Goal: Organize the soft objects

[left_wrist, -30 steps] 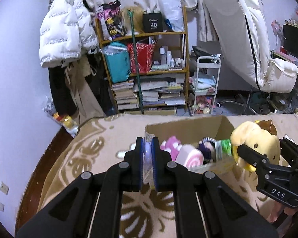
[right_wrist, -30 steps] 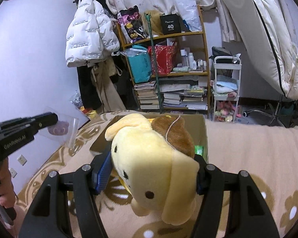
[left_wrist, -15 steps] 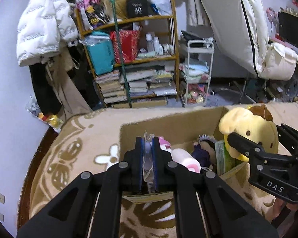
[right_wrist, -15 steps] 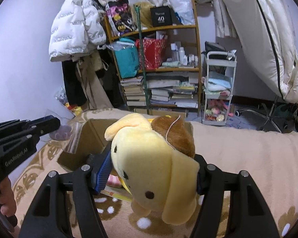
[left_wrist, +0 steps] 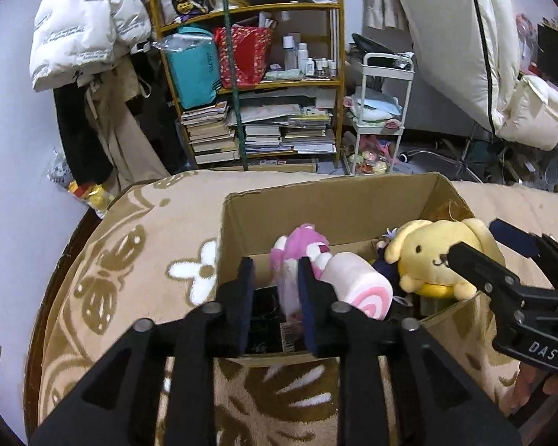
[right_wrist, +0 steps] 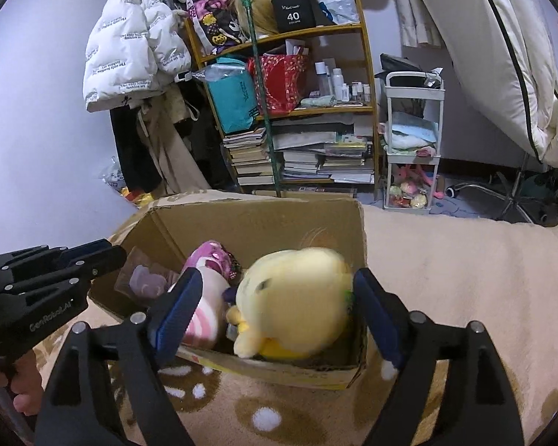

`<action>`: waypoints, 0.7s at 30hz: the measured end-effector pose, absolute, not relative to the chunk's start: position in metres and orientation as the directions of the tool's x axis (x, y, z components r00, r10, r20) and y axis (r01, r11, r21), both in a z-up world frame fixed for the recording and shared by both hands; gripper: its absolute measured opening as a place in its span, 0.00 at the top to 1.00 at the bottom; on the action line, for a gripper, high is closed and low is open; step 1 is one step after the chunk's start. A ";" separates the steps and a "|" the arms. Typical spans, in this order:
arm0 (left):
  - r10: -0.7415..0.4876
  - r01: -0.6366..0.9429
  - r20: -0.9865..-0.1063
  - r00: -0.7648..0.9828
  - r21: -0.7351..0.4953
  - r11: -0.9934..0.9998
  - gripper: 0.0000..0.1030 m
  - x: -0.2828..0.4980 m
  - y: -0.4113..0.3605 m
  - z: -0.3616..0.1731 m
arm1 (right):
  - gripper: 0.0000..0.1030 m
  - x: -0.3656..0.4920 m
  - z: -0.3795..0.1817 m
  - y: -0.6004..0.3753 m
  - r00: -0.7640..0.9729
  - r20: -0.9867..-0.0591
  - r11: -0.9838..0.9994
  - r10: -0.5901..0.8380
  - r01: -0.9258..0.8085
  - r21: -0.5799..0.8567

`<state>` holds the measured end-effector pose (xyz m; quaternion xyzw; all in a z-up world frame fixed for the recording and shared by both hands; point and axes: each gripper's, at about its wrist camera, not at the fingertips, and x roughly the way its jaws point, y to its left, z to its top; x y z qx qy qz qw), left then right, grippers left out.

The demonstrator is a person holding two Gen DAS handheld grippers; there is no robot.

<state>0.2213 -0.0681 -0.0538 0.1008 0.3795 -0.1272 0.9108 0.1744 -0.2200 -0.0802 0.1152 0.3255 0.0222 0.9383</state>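
Over a cardboard box (right_wrist: 256,219) on a flower-patterned blanket (left_wrist: 137,260), the right tool (right_wrist: 275,310) has just spread its jaws, and the yellow dog plush (right_wrist: 297,297) sits free inside at the box's 4 o'clock corner. The left tool (left_wrist: 275,297), jaws just parted and empty, hangs above a pink swirl-roll plush (left_wrist: 357,286) at 6 o'clock.

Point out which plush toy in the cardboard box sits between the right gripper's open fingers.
The yellow dog plush, at the box's right end; the pink-swirl roll plush lies left, outside those fingers.
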 end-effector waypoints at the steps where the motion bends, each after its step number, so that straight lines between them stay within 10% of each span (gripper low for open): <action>1: -0.148 0.297 -0.717 0.681 0.087 0.951 0.65 0.221 -0.065 -0.052 | 0.10 0.173 -0.080 -0.220 0.786 -0.608 0.972 0.114 0.038 0.231; 9: -0.133 0.271 -0.666 0.734 0.108 0.956 0.21 0.196 -0.051 -0.028 | 0.00 0.153 -0.061 -0.214 0.805 -0.580 0.974 0.124 0.013 0.227; 21: -0.116 0.223 -0.567 0.815 0.124 0.967 0.04 0.133 -0.025 0.017 | 0.00 0.094 -0.001 -0.204 0.895 -0.440 0.988 0.078 -0.009 0.157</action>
